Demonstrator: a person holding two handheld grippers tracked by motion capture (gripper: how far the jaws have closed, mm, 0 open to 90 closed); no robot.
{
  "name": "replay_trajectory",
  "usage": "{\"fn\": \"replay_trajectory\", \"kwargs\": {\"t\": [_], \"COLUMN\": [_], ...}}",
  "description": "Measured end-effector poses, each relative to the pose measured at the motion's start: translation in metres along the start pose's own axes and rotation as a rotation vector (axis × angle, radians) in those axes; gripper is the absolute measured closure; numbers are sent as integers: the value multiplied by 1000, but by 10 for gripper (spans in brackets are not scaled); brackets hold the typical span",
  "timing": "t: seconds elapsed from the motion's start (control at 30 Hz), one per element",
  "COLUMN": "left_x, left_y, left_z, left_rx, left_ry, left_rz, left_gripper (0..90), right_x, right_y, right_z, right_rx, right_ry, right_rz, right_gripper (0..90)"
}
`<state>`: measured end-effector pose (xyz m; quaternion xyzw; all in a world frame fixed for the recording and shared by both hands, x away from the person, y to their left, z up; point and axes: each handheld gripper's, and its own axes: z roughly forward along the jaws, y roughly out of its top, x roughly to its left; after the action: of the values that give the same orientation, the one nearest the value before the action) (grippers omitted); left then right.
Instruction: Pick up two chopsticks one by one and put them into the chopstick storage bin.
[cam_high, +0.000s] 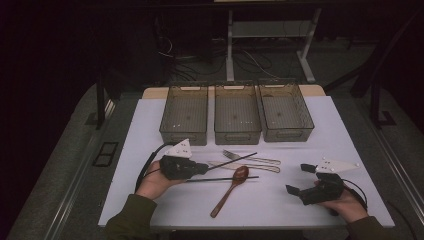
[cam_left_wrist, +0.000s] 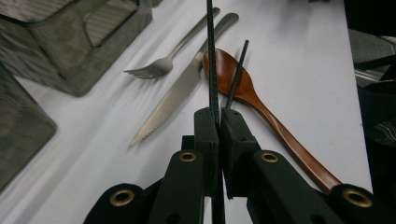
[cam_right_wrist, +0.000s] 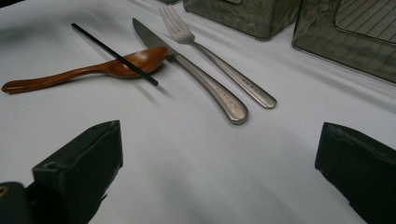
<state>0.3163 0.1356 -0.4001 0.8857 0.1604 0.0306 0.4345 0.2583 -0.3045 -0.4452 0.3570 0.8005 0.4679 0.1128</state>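
Observation:
My left gripper (cam_high: 205, 168) (cam_left_wrist: 218, 114) is shut on a thin black chopstick (cam_high: 235, 160) (cam_left_wrist: 210, 51), which sticks out past the jaws over the cutlery. A second black chopstick (cam_high: 225, 178) (cam_left_wrist: 238, 70) (cam_right_wrist: 116, 56) lies across the bowl of a brown wooden spoon (cam_high: 231, 189) (cam_left_wrist: 261, 107) (cam_right_wrist: 56, 79). Beside them lie a steel fork (cam_high: 252, 158) (cam_left_wrist: 163, 63) (cam_right_wrist: 219, 60) and a steel knife (cam_high: 250, 166) (cam_left_wrist: 173, 100) (cam_right_wrist: 201, 79). At the table's right, my right gripper (cam_high: 298, 178) (cam_right_wrist: 219, 128) rests open with nothing between its jaws.
Three grey see-through bins (cam_high: 183, 136) (cam_high: 237, 136) (cam_high: 287, 134) stand in a row at the back of the white table (cam_high: 280, 210). Two of the bins also edge the right gripper view (cam_right_wrist: 243, 18) (cam_right_wrist: 345, 51). The floor around is dark, with desk legs and cables beyond.

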Motion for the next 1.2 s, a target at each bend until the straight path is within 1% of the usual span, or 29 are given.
{"fn": "replay_trajectory", "kwargs": {"t": [0.03, 0.13, 0.23, 0.27, 0.3, 0.33, 0.43, 0.6, 0.77, 0.83, 1.0, 1.03, 1.1, 1.2], "left_x": [1, 3, 4, 5, 5, 6, 8, 13, 23, 27, 40, 44, 49, 58], "left_y": [1, 3, 6, 7, 9, 10, 14, 18, 26, 30, 40, 42, 45, 48], "left_z": [-1, -3, -5, -6, -6, -7, -9, -13, -20, -22, -28, -30, -32, -36], "left_rx": [-3, -6, -19, -16, -21, -18, -20, -30, -34, -37, -50, -61, -60, -72], "left_ry": [6, 15, 23, 24, 28, 31, 40, 64, 97, 114, 162, 175, 199, 221], "left_rz": [-9, -6, -11, -5, -14, -8, -10, -27, -45, -50, -79, -91, -112, -133], "left_gripper": [851, 851, 851, 851, 851, 851, 851, 851, 851, 852, 851, 851, 852, 852], "right_x": [0, 0, 0, 0, 0, 0, -1, -1, -1, -1, -1, -1, -1, -1], "right_y": [0, 0, 0, 0, 0, 0, 0, 0, 1, 1, 1, 1, 1, 1], "right_z": [0, 0, 0, 0, 0, -1, -1, -1, -1, -1, -1, -1, -1, -1], "right_rx": [0, 0, -3, -4, -4, -5, -5, -9, -11, -12, -13, -13, -10, -11], "right_ry": [0, 0, -1, -1, -1, -1, -1, 0, 0, 0, 0, 0, 2, 3], "right_rz": [1, 3, 2, 4, 5, 6, 10, 13, 16, 16, 16, 15, 19, 18], "right_gripper": [4, 4, 4, 4, 4, 4, 4, 4, 4, 4, 4, 4, 4, 4]}}
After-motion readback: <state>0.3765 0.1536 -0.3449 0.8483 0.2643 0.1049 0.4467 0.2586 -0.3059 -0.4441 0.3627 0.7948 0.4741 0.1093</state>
